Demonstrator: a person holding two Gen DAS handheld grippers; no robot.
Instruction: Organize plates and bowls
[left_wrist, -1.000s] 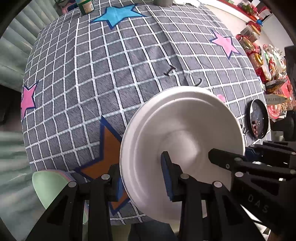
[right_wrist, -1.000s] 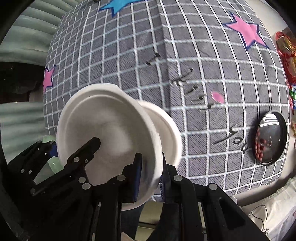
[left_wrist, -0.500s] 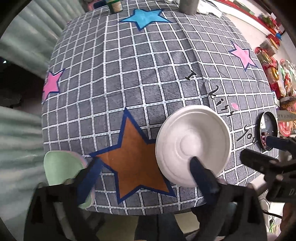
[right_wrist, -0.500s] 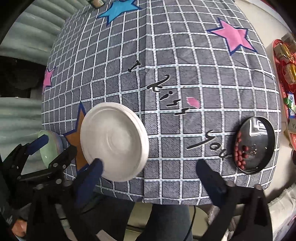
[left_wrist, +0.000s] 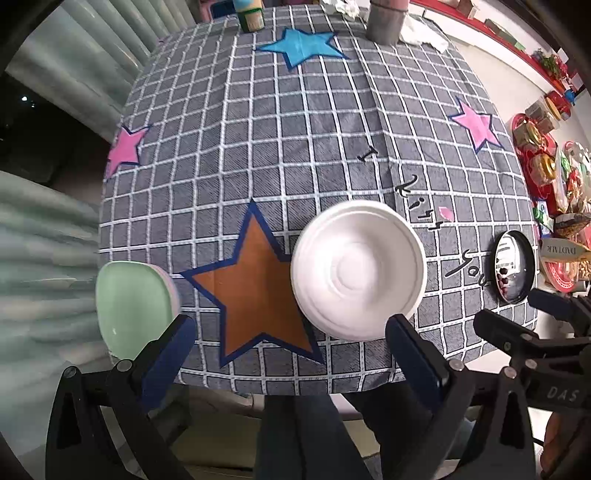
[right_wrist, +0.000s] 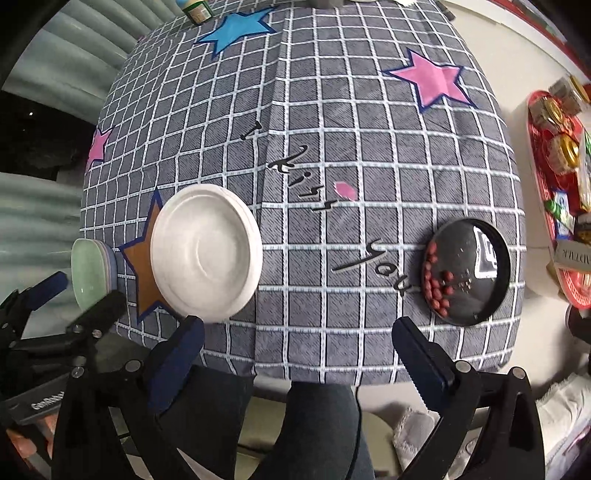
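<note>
White stacked plates (left_wrist: 357, 269) lie on the grey checked tablecloth near the front edge, beside the orange star; they also show in the right wrist view (right_wrist: 206, 253). A stack of pale green and pink plates (left_wrist: 135, 304) sits at the front left corner, also seen in the right wrist view (right_wrist: 90, 271). My left gripper (left_wrist: 291, 347) is open and empty, held back above the table's front edge. My right gripper (right_wrist: 297, 350) is open and empty, also back from the front edge.
A black dish with red beads (right_wrist: 466, 271) sits at the front right, also in the left wrist view (left_wrist: 514, 267). A jar (left_wrist: 249, 14) and a grey cylinder (left_wrist: 386, 18) stand at the far edge. A red tray of goods (right_wrist: 557, 158) lies right of the table.
Both grippers let go of the white plates, opened wide and pulled back and up from the table. The white plates now lie flat on the cloth.
</note>
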